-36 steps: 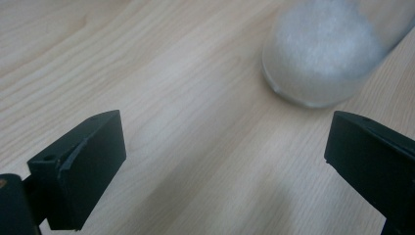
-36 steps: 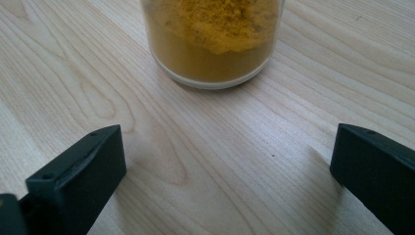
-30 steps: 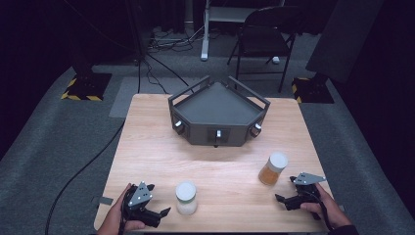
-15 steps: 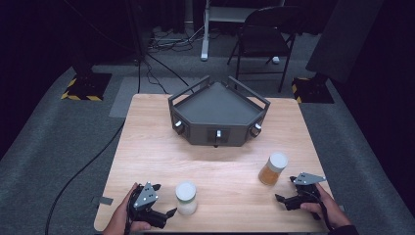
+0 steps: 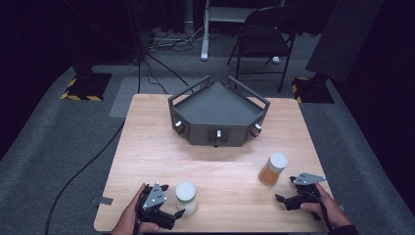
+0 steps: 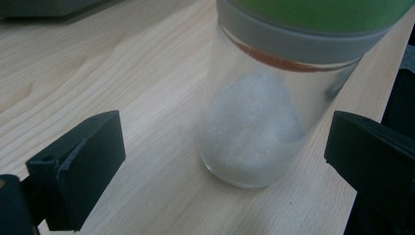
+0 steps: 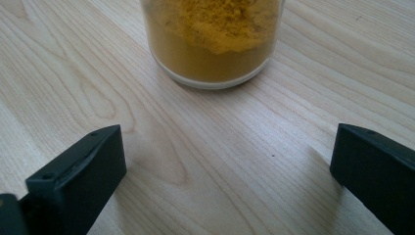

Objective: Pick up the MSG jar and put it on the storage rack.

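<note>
Left gripper view shows a clear glass jar of white granules with a grey collar and green lid, upright on the light wooden table near its front edge. The left gripper has its jaws spread wide either side of the jar — not touching it. The right gripper, equally spread, sits low just short of a glass jar of yellow-orange powder.
</note>
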`<state>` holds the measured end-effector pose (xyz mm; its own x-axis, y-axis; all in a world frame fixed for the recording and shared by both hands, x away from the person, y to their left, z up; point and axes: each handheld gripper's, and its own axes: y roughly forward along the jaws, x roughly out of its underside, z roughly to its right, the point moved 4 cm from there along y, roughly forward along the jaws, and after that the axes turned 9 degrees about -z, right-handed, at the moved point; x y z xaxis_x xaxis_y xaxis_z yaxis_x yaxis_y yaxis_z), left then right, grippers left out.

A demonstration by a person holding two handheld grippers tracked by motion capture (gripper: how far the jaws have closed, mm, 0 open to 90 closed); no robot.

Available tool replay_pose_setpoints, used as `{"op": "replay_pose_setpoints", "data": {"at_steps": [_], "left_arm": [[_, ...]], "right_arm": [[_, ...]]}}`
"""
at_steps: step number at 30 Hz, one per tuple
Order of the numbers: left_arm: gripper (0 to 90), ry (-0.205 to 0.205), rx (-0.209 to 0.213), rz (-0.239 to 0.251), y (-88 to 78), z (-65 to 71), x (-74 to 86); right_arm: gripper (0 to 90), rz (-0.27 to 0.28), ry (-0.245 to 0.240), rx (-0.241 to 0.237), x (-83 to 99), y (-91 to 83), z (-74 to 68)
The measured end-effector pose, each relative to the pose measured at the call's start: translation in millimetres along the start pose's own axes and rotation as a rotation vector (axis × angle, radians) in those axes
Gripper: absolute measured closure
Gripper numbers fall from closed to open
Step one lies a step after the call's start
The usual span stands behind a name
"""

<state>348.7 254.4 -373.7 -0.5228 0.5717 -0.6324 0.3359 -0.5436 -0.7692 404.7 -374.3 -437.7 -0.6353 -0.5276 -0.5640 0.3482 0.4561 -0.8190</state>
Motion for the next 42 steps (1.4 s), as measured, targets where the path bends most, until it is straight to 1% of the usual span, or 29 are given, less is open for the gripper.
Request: {"op": "replay_pose_setpoints", "data": {"at_steps": [2, 4, 6, 14, 19, 21, 22, 25, 28, 30, 31, 32, 34, 36, 38, 39, 42], "left_arm": [[1.5, -0.009, -0.007, 0.016, 0.6, 0.9, -0.2], [0.7, -0.024, 0.004, 0.026, 1.1, -0.5, -0.4], [0.8, -0.018, 0.001, 0.024, 1.9, 1.2, -1.5], [1.2, -0.018, 0.032, 0.027, 9.2, 4.3, -7.3], [1.7, -0.043, 0.046, 0.039, 13.5, 3.5, -9.3], [2.5, -0.054, 0.058, 0.045, 15.3, 2.3, -9.7], [2.6, -0.057, 0.055, 0.046, 16.2, 2.8, -10.3], [6.5, -0.09, 0.064, 0.067, 18.7, 2.7, -10.2], [11.6, -0.095, 0.071, 0.084, 20.6, 3.4, -11.2], [15.9, -0.087, 0.086, 0.092, 22.7, 3.0, -12.2], [20.2, -0.062, 0.083, 0.089, 23.6, 3.1, -13.2], [22.9, -0.047, 0.074, 0.083, 24.3, 3.8, -14.4], [29.0, -0.05, 0.092, 0.089, 25.2, 0.9, -14.2], [30.3, -0.025, 0.089, 0.087, 25.2, 0.6, -15.9], [31.2, -0.02, 0.083, 0.093, 25.7, 1.9, -16.5], [31.6, -0.011, 0.079, 0.095, 26.2, 2.3, -17.0], [32.4, 0.004, 0.067, 0.085, 26.5, 5.3, -20.9]], "right_arm": [[0.0, 0.0, 0.0, 0.0, 0.0, 0.0, 0.0], [0.0, 0.0, 0.0, 0.0, 0.0, 0.0, 0.0], [0.0, 0.0, 0.0, 0.0, 0.0, 0.0, 0.0], [0.0, 0.0, 0.0, 0.0, 0.0, 0.0, 0.0], [0.0, 0.0, -0.001, 0.0, 0.0, 0.0, 0.0], [0.0, 0.0, 0.0, 0.0, 0.0, 0.0, 0.0], [0.0, 0.0, 0.0, 0.0, 0.0, 0.0, 0.0], [0.0, 0.0, 0.0, 0.0, 0.0, 0.0, 0.0], [0.0, 0.0, 0.0, 0.0, 0.0, 0.0, 0.0], [0.0, 0.0, 0.0, 0.0, 0.0, 0.0, 0.0], [0.0, 0.0, 0.0, 0.0, 0.0, 0.0, 0.0], [0.0, 0.0, 0.0, 0.0, 0.0, 0.0, 0.0], [0.0, 0.0, 0.0, 0.0, 0.0, 0.0, 0.0], [0.0, 0.0, 0.0, 0.0, 0.0, 0.0, 0.0], [0.0, 0.0, 0.0, 0.0, 0.0, 0.0, 0.0], [0.0, 0.0, 0.0, 0.0, 0.0, 0.0, 0.0], [0.0, 0.0, 0.0, 0.0, 0.0, 0.0, 0.0]]}}
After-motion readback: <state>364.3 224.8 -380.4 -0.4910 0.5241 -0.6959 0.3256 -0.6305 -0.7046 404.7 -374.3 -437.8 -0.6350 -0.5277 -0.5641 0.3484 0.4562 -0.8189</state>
